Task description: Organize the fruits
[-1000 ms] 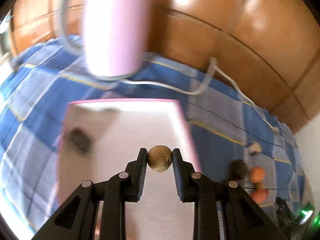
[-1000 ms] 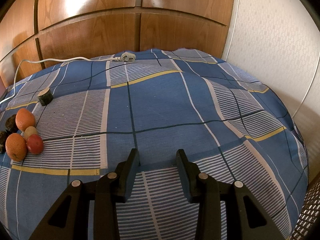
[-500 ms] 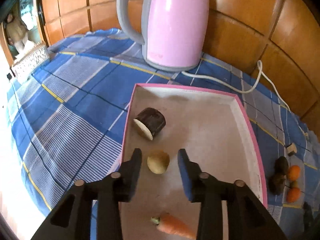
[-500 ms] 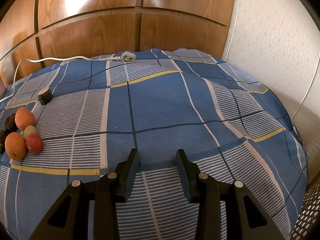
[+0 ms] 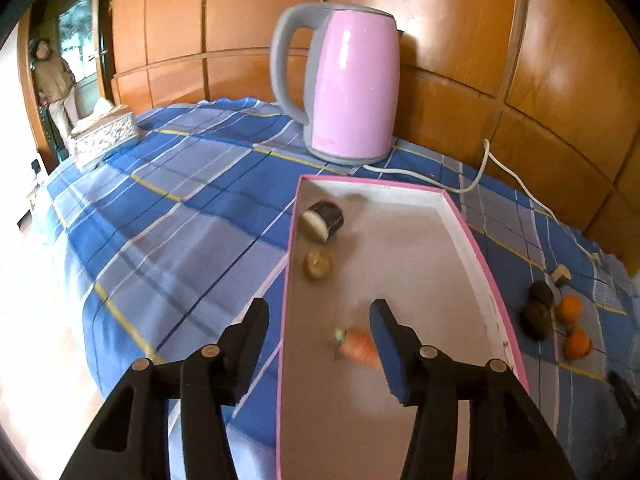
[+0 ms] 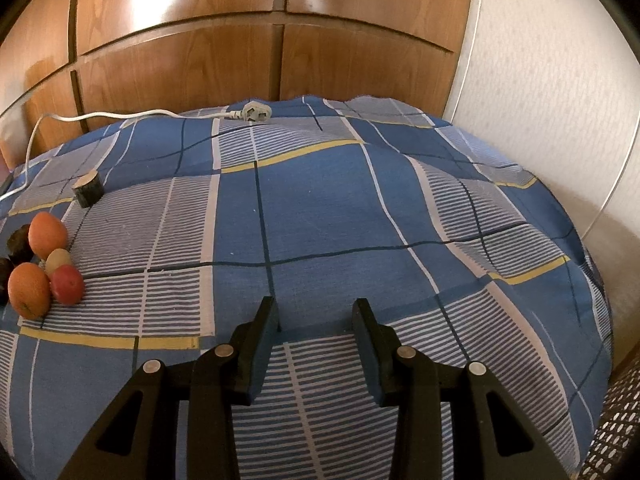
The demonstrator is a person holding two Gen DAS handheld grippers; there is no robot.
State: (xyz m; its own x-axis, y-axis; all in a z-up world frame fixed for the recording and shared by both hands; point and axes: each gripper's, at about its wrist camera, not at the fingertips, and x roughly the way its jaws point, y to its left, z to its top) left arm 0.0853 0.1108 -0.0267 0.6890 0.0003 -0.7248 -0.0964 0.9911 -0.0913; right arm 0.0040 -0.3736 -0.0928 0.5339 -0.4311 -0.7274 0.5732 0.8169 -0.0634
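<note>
— What is shown in the left wrist view?

— The left tool (image 5: 318,312) is seen with its jaws apart and nothing gripped; they have just been opening. It is held above the near part of a pink-rimmed tray (image 5: 486,268) laid on a blue checked cloth (image 5: 168,216). Three pieces are seen lying in the tray: a small round brownish fruit (image 5: 319,263) by the left wall, a dark cut piece with a pale face (image 5: 323,221) just beyond it, and a carrot (image 5: 358,347) partly covered by the right finger. A pink kettle (image 5: 348,88) is stood behind the tray, with its white cord (image 5: 476,184) trailed to the right. To the right of the tray, a cluster of dark and orange fruits (image 5: 556,316) is left on the cloth.

— And in the right wrist view?

— The right tool (image 6: 316,314) is held with a narrow gap between its jaws, and nothing is gripped. The cloth is seen below it. At the left edge, two oranges (image 6: 29,290), a red fruit (image 6: 67,284), a pale one and dark pieces are grouped together; a dark stub (image 6: 88,189) is set apart behind them. A white plug (image 6: 256,113) is laid at the far edge.
</note>
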